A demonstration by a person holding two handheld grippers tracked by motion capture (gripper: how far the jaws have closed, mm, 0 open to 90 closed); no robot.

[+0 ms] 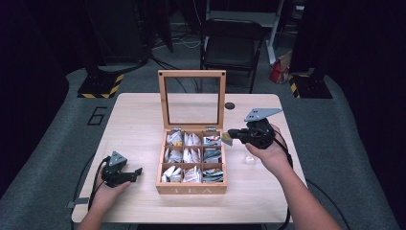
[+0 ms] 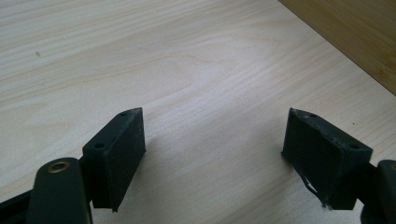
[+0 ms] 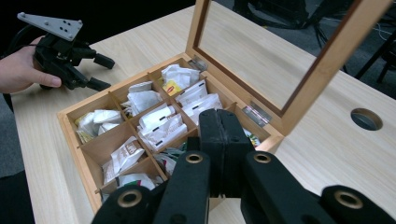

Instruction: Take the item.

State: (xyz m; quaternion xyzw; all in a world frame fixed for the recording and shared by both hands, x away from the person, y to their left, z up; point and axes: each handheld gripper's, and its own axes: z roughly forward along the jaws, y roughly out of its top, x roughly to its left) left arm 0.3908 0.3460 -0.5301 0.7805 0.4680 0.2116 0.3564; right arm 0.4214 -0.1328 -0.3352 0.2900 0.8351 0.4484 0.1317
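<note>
A: From the high view, the right tool [image 1: 229,135] hangs at the right edge of the tea box [image 1: 191,189], pinching a small tea bag [image 1: 226,139] just beside the top right compartment. The left tool [image 1: 138,171] rests on the table [image 1: 139,120], near the box's left side.

B: What is the risk there?

A: The lid [image 1: 192,98] stands upright right behind. A careless lift could knock it shut, I think. A small clear thing [image 1: 249,159] also lies near the right wrist and could be swept off.

B: And the left gripper view?

A: The left tool [image 2: 212,140] is spread wide with nothing between the jaws, over bare table [image 2: 140,56]. The box wall [image 2: 355,37] is near, so it could bump it.

B: The right gripper view?

A: The right tool [image 3: 223,140] is pressed together; the bag itself is hidden there. The box [image 3: 70,130] compartments are crowded with tea bags [image 3: 159,123]. A thin grip might let the bag slip, or drop it in the wrong compartment.
</note>
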